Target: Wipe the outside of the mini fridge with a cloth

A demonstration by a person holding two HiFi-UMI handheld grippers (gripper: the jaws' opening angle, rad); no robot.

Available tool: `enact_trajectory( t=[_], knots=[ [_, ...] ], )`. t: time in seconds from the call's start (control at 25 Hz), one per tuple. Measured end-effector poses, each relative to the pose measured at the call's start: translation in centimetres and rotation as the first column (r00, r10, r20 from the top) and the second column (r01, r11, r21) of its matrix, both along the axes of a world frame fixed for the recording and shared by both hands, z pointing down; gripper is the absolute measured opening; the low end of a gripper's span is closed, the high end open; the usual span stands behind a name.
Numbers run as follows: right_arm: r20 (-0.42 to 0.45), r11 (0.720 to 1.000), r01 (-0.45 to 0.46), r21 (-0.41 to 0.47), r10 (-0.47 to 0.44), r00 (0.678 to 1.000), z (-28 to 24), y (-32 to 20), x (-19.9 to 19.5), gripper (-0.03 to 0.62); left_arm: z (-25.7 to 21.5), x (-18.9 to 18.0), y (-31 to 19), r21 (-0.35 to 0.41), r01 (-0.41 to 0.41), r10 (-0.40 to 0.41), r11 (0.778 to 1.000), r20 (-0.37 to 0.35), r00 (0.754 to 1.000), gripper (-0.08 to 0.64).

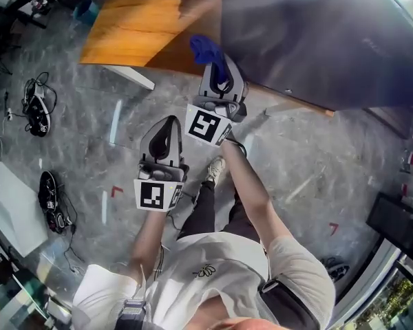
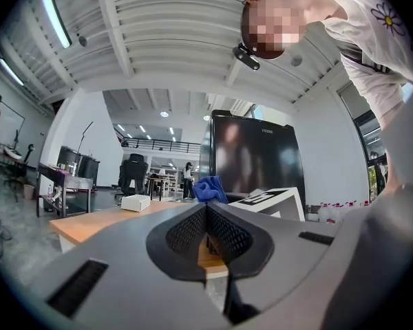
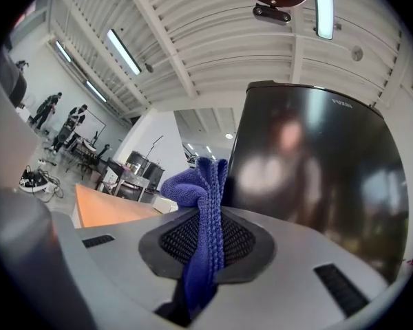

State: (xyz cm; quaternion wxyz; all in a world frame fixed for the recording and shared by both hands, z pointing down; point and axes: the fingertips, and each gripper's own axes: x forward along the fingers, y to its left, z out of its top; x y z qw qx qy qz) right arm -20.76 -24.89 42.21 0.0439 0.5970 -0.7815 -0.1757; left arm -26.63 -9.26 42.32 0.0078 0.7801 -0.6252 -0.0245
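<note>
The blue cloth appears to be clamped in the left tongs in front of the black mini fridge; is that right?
Not quite: the blue cloth is clamped in the right tongs, in front of the black mini fridge, as the right gripper view shows.

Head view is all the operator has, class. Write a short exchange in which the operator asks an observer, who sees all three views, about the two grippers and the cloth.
Operator: From above I see a blue cloth at the tip of the right gripper. Is it actually gripped?
Observer: Yes. The right gripper view shows it pinched between the jaws, with a bunch standing up past their tips.
Operator: And the left gripper, is it carrying anything?
Observer: No. Its own view shows the jaws closed together with nothing between them.
</note>
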Motion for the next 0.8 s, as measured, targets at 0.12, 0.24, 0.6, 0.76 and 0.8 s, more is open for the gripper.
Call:
enact_trajectory(
  t=[0.12,0.24,0.6,0.76,0.8],
  knots=[
    [-0.039,1.0,-0.007,0.007,0.007,0.999,0.0,-0.3,0.3,0.062,0.2,-0.3,0.0,-0.009,0.013,-0.013,1.0,-0.002,1.0,0.005],
    [-0.04,1.0,-0.017,0.006,0.017,0.999,0.4,0.0,1.0,0.063,0.8,0.2,-0.3,-0.015,0.007,-0.007,1.0,0.002,1.0,0.005],
    [-0.06,0.999,-0.037,0.038,0.039,0.997,0.1,1.2,7.7,0.062,0.6,5.6,-2.1,-0.002,-0.061,0.061,0.998,0.009,0.998,0.005],
    [-0.038,0.997,-0.067,0.041,0.068,0.997,-0.4,1.8,11.7,0.063,0.4,9.3,-2.8,0.008,-0.104,0.104,0.995,0.013,0.995,0.005],
    [-0.035,0.996,-0.075,0.043,0.076,0.996,-0.4,1.9,12.8,0.062,0.5,10.2,-2.9,0.011,-0.113,0.113,0.994,0.014,0.993,0.005]
  ],
)
